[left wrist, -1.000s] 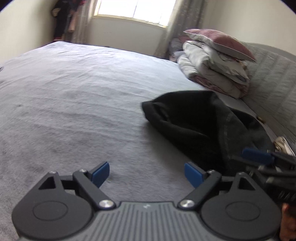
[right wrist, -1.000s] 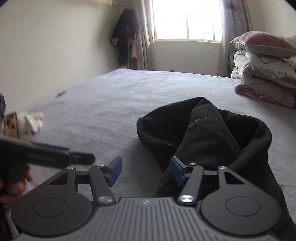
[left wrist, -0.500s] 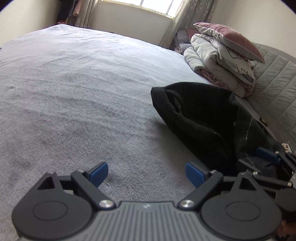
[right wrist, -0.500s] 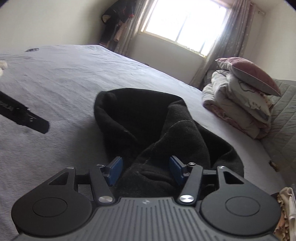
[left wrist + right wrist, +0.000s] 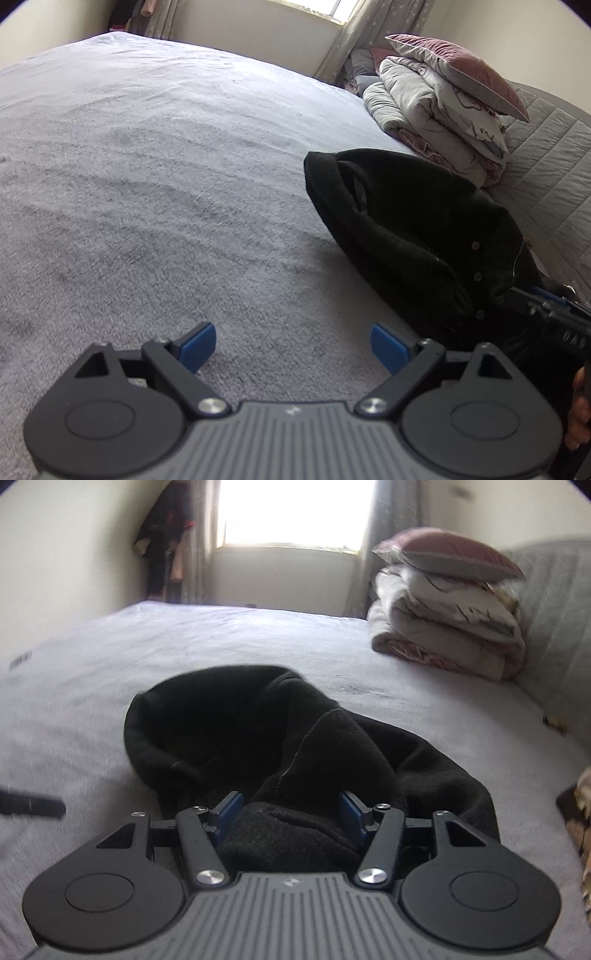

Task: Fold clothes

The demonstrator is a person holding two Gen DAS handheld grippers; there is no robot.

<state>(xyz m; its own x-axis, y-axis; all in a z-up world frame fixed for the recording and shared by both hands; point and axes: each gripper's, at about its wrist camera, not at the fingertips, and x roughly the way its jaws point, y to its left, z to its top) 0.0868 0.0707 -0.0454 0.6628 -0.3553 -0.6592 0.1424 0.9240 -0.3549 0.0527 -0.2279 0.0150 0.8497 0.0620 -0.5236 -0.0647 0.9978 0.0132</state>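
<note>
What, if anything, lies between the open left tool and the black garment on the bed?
Nothing visible. Only bare grey bedspread lies between the left tool and the black garment, which sits ahead and to its right. The right tool already has garment fabric between its fingers.

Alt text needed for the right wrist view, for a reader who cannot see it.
The right gripper has open jaws straddling a bunched fold of a black garment lying crumpled on a grey bed. Folded bedding topped by a pink pillow sits behind, right.
</note>
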